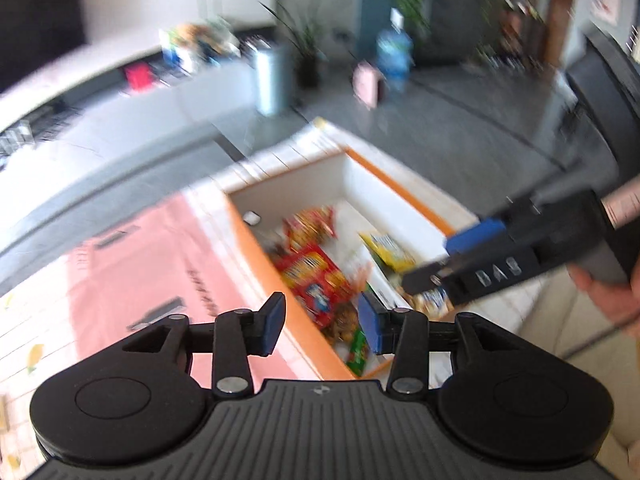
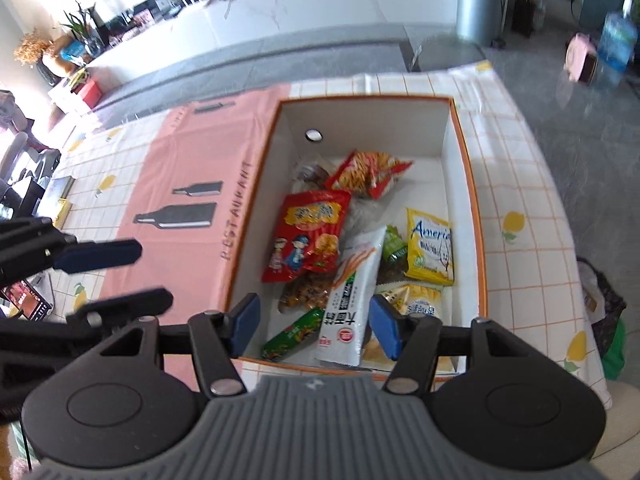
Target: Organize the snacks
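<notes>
Looking through the left wrist view, blurred: left gripper (image 1: 322, 330) spread wide and empty above the near left wall of the box (image 1: 256, 240), with the snacks (image 1: 316, 276) heaped inside; right gripper (image 1: 448, 256) reaching in from the right, also parted with nothing between the fingers. Turning to the right wrist view: right gripper (image 2: 314, 326) wide apart and empty over the near end of the box (image 2: 466, 168), left gripper (image 2: 116, 276) off to the left above the pink mat (image 2: 180, 152), parted too. Judged light, crinkly, slippery and easily crushed, so best pinched gently at a flat sealed edge: white packet (image 2: 352, 292) nearest, red bag (image 2: 308, 232) overlapping others, yellow bag (image 2: 430, 246) near the right wall. Tall box walls limiting sideways entry; far end of the box bare, and open tablecloth (image 2: 520, 184) to the right.
</notes>
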A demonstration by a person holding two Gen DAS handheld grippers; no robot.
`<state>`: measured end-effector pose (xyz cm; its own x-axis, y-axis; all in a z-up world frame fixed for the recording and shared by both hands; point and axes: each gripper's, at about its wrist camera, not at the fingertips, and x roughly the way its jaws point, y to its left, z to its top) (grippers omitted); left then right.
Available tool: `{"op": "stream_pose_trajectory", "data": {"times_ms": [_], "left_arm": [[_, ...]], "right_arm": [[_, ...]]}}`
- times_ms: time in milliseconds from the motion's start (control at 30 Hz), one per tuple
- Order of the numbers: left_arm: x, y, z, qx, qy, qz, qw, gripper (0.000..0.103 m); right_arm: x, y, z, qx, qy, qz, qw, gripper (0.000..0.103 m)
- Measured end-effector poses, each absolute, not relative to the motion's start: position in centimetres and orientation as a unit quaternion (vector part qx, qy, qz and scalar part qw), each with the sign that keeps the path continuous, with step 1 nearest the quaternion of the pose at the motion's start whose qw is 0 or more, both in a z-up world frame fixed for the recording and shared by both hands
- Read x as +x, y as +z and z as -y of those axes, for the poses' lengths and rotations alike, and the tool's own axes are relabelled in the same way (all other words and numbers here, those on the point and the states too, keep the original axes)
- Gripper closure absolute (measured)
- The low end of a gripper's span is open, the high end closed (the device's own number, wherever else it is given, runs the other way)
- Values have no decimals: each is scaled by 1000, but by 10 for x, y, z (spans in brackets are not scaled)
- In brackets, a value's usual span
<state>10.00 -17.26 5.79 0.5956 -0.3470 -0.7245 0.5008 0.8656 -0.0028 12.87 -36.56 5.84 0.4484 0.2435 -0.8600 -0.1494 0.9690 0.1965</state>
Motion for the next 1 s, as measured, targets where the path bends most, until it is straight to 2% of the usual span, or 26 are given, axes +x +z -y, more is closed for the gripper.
{"op": "stream_pose_trajectory", "data": {"times_ms": [67,233,333,467,567,733,1000], "left_arm": [[88,69,160,81,-218,-355,905,45],[60,84,130,36,-150,-305,940,36],[47,81,110,2,-118,-286,951,25],[33,75,94,-5,-75,-271,960,19],[21,70,90,8,-53,-257,965,15],[4,58,86,23,-41,-241,969,13],[5,32,82,23,-40,-286,957,13]], "right_arm": [[112,73,358,45,115,-480,868,44],[64,101,336,35,99,-392,914,44],[36,106,323,41,92,-348,932,44],[-1,105,300,29,64,-285,956,44],[-25,96,284,14,51,-253,966,37],[-48,73,271,35,32,-235,971,35],[-57,49,260,30,11,-233,972,29]]}}
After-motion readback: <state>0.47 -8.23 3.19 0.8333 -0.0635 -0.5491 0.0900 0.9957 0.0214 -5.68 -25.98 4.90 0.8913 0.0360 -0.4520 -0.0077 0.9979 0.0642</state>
